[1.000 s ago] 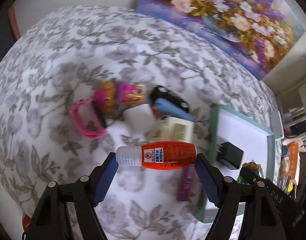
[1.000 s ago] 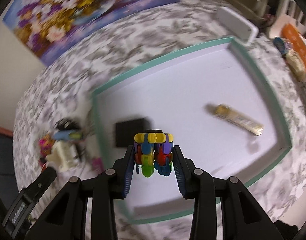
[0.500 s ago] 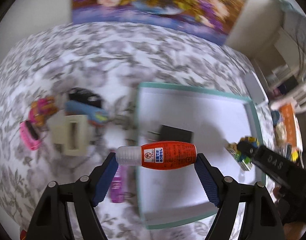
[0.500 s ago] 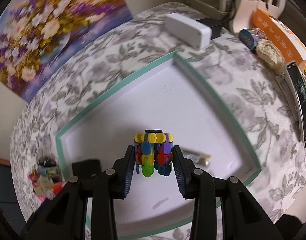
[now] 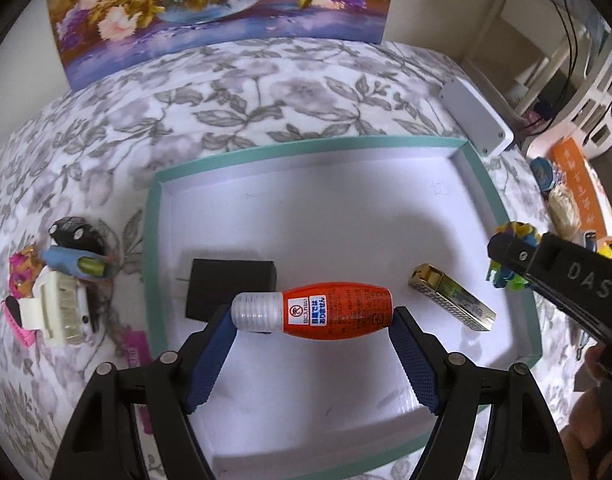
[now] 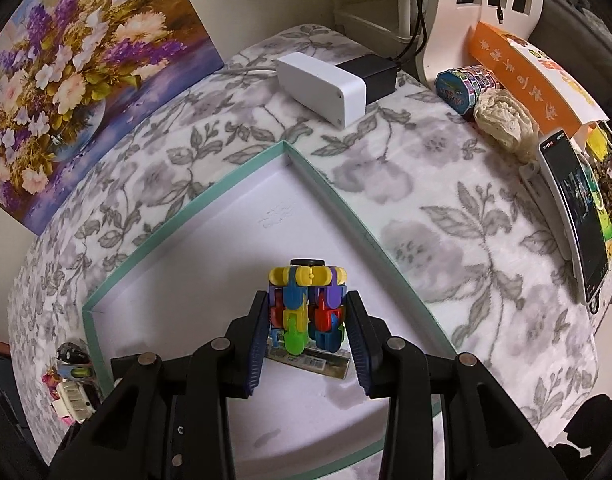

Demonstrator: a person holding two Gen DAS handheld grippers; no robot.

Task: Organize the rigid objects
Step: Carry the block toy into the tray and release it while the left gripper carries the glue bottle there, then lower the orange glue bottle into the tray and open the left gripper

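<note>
Two loads held over the teal tray

Your left tongs (image 5: 312, 316) are clamped end to end on an orange glue bottle (image 5: 330, 311), held level above the teal-rimmed tray (image 5: 306, 146). Your right tongs (image 6: 306, 312) grip a multicoloured block toy (image 6: 306, 304) above the same tray (image 6: 185, 216), near its right rim. Inside the tray lie a black adapter (image 5: 229, 286) and a gold bar (image 5: 452, 302). Left of the tray, small toys (image 5: 61, 280) crowd the floral-covered table (image 5: 265, 76).

A flower painting (image 6: 77, 76) is leaning against the wall; a white box (image 6: 322, 88) is lying near an orange carton (image 6: 534, 76).
</note>
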